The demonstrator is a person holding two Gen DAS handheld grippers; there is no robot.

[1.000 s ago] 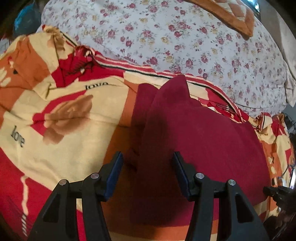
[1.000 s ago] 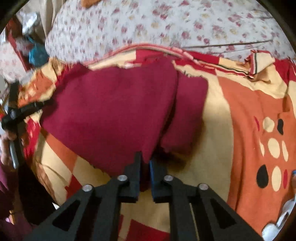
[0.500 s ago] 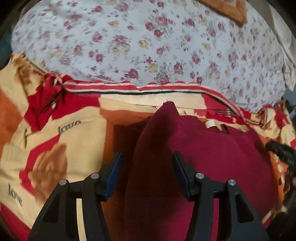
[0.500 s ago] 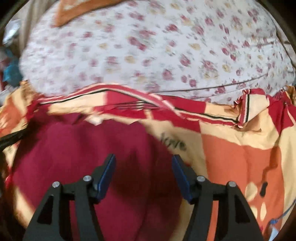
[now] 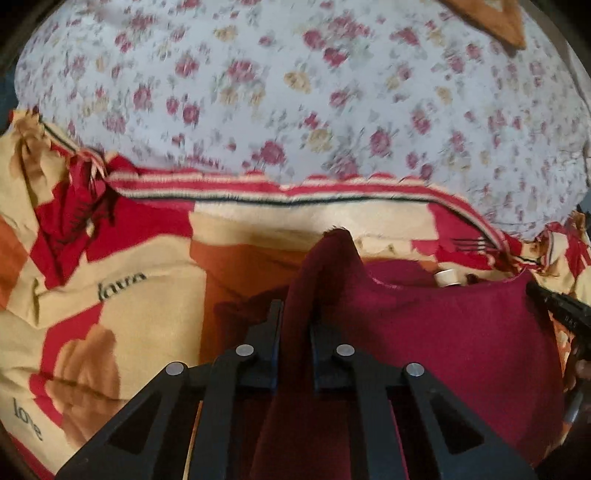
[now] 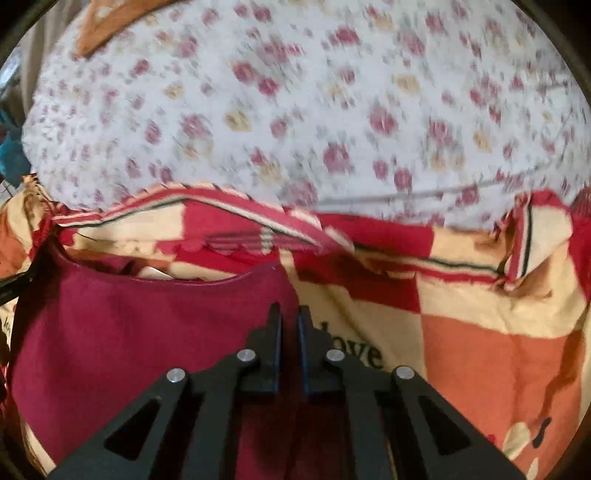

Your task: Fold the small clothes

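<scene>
The left gripper [image 5: 295, 328] has its two black fingers [image 5: 271, 332] closed on a raised fold of the maroon garment [image 5: 436, 332], and this fold stands up between the pads and ends in a narrow peak just beyond the fingertips. The right gripper [image 6: 287, 325] has its fingers [image 6: 274, 328] brought nearly together with thin blue pads facing each other, and they pinch the right corner of the same maroon garment [image 6: 129, 332] at its upper edge. From both grips the cloth spreads wide and mostly flat between the two grippers, and its upper edge curves like a shallow bowl. Behind this edge a small cream label [image 5: 447, 277] is visible in the left wrist view. In the same view the other gripper appears as a dark bar at the right border of the picture. The garment lies on a patterned blanket [image 6: 480, 332] with blocks of red, orange and cream, where the word "love" is printed in dark letters near the right fingers. The blanket has a striped border with a dark line along its far side. Beyond this border lies a white floral sheet [image 5: 295, 92] with small red and yellow flowers, a little blurred. An orange-brown cloth [image 5: 491, 18] shows at the top edge of the sheet.
</scene>
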